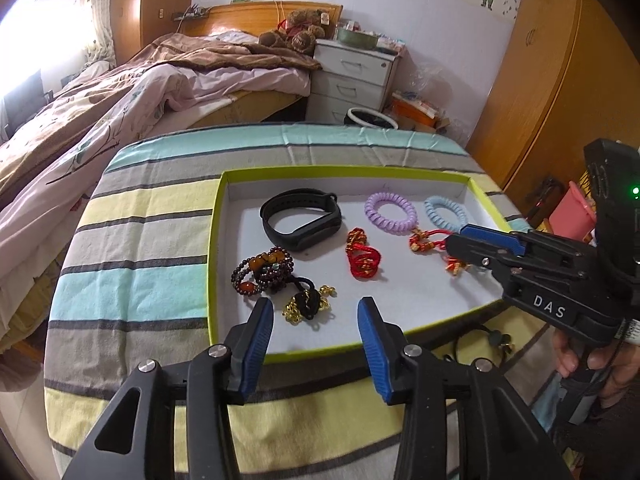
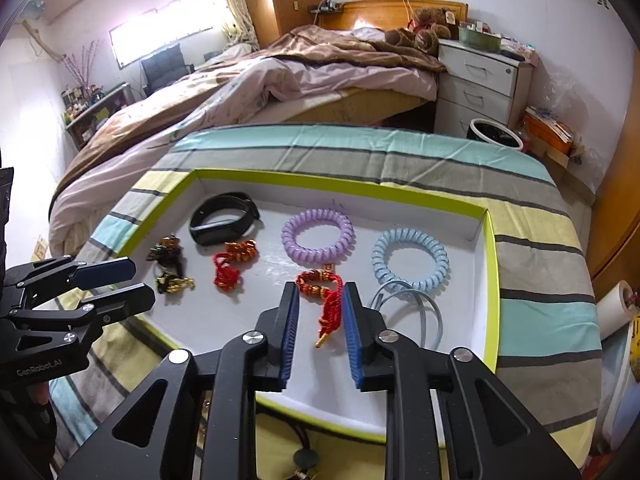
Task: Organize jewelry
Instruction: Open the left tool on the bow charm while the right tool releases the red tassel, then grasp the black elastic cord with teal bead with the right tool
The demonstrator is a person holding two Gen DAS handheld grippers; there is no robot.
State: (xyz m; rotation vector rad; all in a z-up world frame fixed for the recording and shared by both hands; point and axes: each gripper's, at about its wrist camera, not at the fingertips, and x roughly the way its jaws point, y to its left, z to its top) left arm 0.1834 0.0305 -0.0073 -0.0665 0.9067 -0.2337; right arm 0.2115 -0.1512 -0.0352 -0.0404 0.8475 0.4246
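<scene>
A white tray with a lime-green rim [image 1: 214, 240] [image 2: 491, 264] lies on a striped cloth. In it are a black wristband [image 1: 301, 218] [image 2: 224, 218], a purple coil band [image 1: 390, 212] [image 2: 318, 232], a light blue coil band [image 1: 444, 213] [image 2: 410, 260], a red cord bracelet [image 1: 362, 258] [image 2: 230, 266], dark beads [image 1: 262, 270] and a black-and-gold piece [image 1: 306, 302]. My right gripper [image 2: 320, 304] [image 1: 456, 242] is open, its fingers on either side of a second red cord bracelet with gold beads [image 2: 326, 294] [image 1: 426, 242]. My left gripper [image 1: 316, 314] is open and empty over the tray's near edge.
A black cord piece [image 1: 486, 340] [image 2: 304, 456] lies on the striped cloth [image 1: 152, 280] in front of the tray. A light blue hoop [image 2: 416, 304] lies in the tray by the blue coil. A bed [image 1: 120, 92], white drawers [image 1: 352, 76] and a bin [image 2: 496, 134] stand behind.
</scene>
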